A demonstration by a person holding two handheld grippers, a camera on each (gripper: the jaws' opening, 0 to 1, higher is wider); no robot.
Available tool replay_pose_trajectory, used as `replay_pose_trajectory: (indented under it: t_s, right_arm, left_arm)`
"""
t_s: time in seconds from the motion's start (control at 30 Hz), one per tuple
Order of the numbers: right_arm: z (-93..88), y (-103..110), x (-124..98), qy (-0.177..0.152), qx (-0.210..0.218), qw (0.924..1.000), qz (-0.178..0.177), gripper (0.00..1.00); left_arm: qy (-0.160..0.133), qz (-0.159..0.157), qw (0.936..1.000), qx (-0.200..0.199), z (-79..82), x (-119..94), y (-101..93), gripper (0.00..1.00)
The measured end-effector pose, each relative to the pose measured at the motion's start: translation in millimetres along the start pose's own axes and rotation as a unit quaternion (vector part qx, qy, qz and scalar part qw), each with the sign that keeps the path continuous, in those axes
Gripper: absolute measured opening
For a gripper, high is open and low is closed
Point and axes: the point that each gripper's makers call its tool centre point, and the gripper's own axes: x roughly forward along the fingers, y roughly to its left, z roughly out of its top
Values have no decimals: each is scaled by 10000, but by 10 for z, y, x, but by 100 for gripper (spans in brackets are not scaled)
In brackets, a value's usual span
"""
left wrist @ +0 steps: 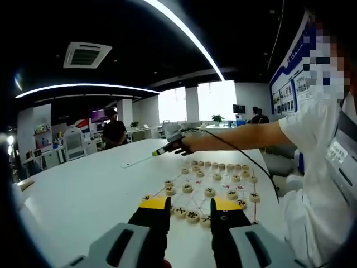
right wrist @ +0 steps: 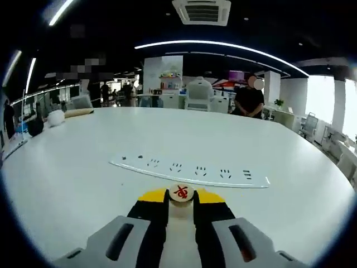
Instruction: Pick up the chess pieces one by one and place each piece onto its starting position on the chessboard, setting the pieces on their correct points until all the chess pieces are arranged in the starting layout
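Working over a white table [right wrist: 67,173] in an open office — we see the right gripper [right wrist: 181,196] clamping a red-marked chess piece [right wrist: 181,193] between its tips; left gripper [left wrist: 191,207] spread above the board pieces [left wrist: 192,214]

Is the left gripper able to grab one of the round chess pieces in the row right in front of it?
Probably yes. The left gripper is open above the white table, and the nearest chess piece lies just past its yellow tips, with nothing between. Neighbouring pieces sit close beside it, so a nudge is possible.
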Motion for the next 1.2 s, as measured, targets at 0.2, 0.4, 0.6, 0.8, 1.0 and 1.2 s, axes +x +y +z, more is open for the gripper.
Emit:
replay_pose_trajectory:
  t_s: [0.2,0.4,0.6,0.8,1.0,1.2]
  right_arm:
    - [146,292,-746,-114,-611,9971,432,19]
    - [287,610,-1631,-528,-428,9938,885,19]
    - [71,844,-2444,-688,-558,9909,1012,19]
    - [-371,1044,-3134,-489,-798,9892,1130,19]
    - [-1008,1258,-3546,1,-685,9851,1576,19]
    - [-1423,1351,-3799,260,-559,9790,1941,19]
  left_arm:
    - [-49,-57,9999,95,65,-13,-77,30]
    - [94,-81,9998,166,50,38,-133,31]
    - [132,-213,9993,284,70,48,-231,31]
    - [104,-248,9992,293,94,36,-246,32]
    - [67,-388,9988,300,120,63,-340,32]
    - [95,-614,9973,400,117,127,-462,33]
